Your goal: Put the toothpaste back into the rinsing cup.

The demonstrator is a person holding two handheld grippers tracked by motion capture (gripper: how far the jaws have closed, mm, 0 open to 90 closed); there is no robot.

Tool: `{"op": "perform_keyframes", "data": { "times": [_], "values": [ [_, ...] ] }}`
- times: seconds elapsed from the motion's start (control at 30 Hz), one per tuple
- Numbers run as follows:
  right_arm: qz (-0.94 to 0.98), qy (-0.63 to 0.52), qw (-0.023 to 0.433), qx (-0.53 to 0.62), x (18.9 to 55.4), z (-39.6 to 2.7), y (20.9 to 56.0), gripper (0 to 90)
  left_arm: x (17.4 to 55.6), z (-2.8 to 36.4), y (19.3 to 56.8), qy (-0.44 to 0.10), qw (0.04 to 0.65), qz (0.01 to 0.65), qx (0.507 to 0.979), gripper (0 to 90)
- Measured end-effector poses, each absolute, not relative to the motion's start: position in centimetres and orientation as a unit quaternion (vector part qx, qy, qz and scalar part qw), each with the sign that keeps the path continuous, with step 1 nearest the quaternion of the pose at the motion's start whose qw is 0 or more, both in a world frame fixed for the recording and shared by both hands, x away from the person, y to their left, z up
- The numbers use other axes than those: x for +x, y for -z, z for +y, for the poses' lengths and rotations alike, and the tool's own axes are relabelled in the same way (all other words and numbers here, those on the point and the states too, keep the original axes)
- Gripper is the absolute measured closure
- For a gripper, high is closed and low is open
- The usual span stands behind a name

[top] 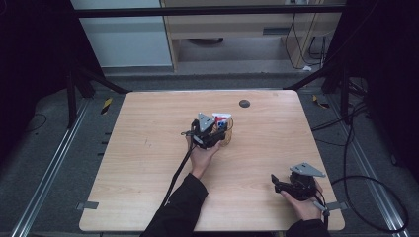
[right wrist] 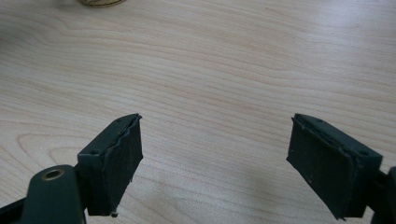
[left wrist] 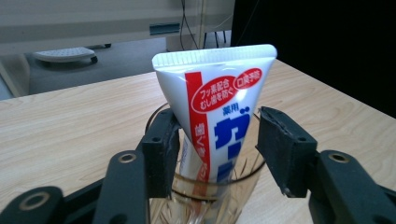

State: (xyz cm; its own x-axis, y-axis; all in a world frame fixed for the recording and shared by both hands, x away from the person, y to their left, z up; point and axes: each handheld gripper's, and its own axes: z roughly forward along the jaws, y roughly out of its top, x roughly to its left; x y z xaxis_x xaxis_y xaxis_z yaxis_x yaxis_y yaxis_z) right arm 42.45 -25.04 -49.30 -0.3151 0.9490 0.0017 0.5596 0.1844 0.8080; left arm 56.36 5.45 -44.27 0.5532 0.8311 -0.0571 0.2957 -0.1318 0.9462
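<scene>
upright inside a clear glass (left wrist: 205,191), white-red-blue toothpaste tube (left wrist: 219,116).

glossy plastic tube (left wrist: 219,116), clear glass cup (left wrist: 210,196), matt wood table (left wrist: 70,126)

Floor: grey carpet (top: 44,148) with metal rails | Furniture: light wooden table (top: 148,168); beige cabinet (top: 247,24) behind | Sides: dark curtains (top: 29,59) | Cables (top: 375,197) at right
</scene>
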Motion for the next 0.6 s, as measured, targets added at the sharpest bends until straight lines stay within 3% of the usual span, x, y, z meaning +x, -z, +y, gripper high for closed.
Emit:
{"op": "perform_keyframes", "data": {
  "times": [0.6],
  "values": [
    [0.721, -0.365, 0.269, 0.524, 42.3, -25.1, 49.3, 17.5, 52.4, 9.9, 42.8, -0.274, 0.497, 0.364, 0.738, 36.9]
  ]
}}
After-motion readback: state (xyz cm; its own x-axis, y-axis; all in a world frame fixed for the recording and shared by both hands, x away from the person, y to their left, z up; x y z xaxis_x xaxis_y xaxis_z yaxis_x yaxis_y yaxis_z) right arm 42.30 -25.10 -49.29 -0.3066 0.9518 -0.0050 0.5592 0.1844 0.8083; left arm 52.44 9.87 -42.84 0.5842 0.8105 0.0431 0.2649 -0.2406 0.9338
